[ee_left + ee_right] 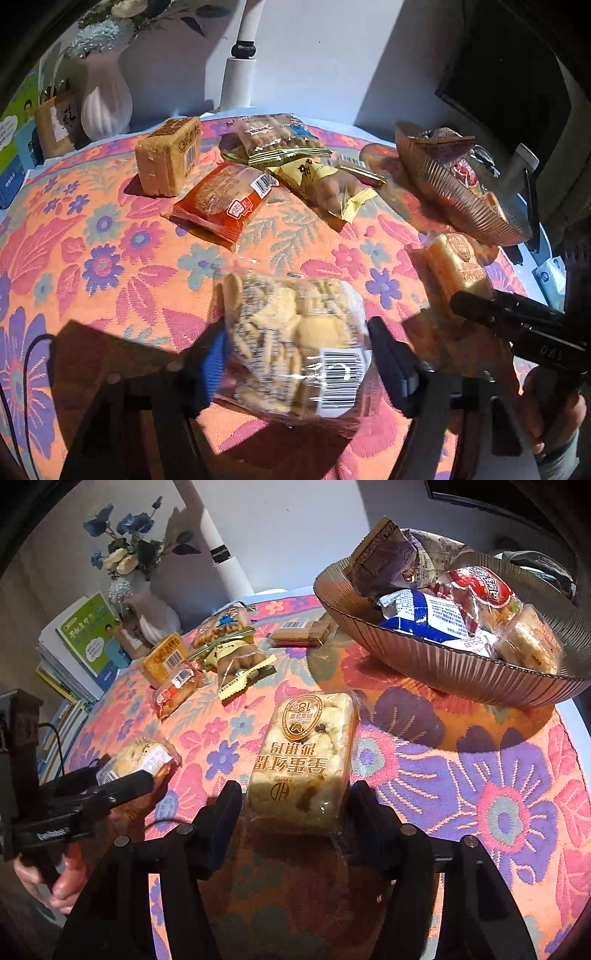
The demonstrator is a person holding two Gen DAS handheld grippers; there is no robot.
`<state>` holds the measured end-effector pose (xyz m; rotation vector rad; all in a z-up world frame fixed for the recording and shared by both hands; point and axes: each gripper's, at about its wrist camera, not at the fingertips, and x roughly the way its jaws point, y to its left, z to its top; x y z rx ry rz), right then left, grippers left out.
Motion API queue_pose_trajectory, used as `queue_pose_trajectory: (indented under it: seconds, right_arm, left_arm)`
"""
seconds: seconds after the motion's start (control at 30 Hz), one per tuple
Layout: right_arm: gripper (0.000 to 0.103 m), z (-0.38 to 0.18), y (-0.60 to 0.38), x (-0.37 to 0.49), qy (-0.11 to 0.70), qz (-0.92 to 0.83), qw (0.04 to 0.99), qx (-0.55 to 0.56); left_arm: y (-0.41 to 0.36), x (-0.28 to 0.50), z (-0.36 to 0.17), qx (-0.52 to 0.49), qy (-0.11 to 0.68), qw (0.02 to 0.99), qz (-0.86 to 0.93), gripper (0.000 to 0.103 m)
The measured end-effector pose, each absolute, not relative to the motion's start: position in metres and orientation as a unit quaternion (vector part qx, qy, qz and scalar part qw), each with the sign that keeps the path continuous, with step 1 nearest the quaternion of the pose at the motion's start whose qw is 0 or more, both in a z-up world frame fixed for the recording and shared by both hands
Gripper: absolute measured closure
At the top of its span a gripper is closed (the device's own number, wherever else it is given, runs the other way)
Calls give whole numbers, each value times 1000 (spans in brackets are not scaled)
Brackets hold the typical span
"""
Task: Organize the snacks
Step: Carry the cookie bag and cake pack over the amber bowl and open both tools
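Observation:
My left gripper [295, 354] is shut on a clear bag of small crackers [295, 339], just above the floral tablecloth. My right gripper [293, 805] is shut on a yellow wrapped cake block [306, 753] with an orange label; it also shows in the left wrist view [458, 266]. A ribbed brown bowl [443, 664] at the right holds several snack packs. On the cloth lie a red pack [225, 199], a yellow nut pack [325, 181], a biscuit bag [273, 136] and a brown cake block [168, 155].
A pink vase [105, 107] with flowers, a brown box [57, 122] and stacked books [85, 642] stand at the far left. A white lamp post [238, 74] rises behind the table. A small wrapped bar [299, 633] lies near the bowl.

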<state>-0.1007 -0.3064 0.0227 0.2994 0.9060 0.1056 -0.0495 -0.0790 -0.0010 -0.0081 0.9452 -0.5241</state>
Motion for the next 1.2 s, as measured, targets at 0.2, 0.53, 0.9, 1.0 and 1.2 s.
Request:
queue_pose_trajectory:
  seconds: [0.2, 0.53, 0.9, 1.0, 1.2]
  right_arm:
    - [33, 26, -296, -89, 438, 19, 891, 115]
    - [56, 23, -285, -91, 430, -2, 899, 80]
    - [57, 44, -291, -122, 417, 62, 900, 110]
    - [57, 62, -302, -135, 398, 76, 904, 136]
    - [57, 103, -338, -155, 340, 38, 928, 147]
  left_arm:
    - [-72, -52, -2, -24, 440, 861, -253, 40]
    - [-68, -64, 5, -25, 408, 875, -257, 42]
    - [-77, -73, 34, -18, 388, 883, -263, 43]
    - [-92, -77, 60, -4, 364, 888, -281, 43]
    - [-147, -68, 99, 20, 337, 879, -337, 43]
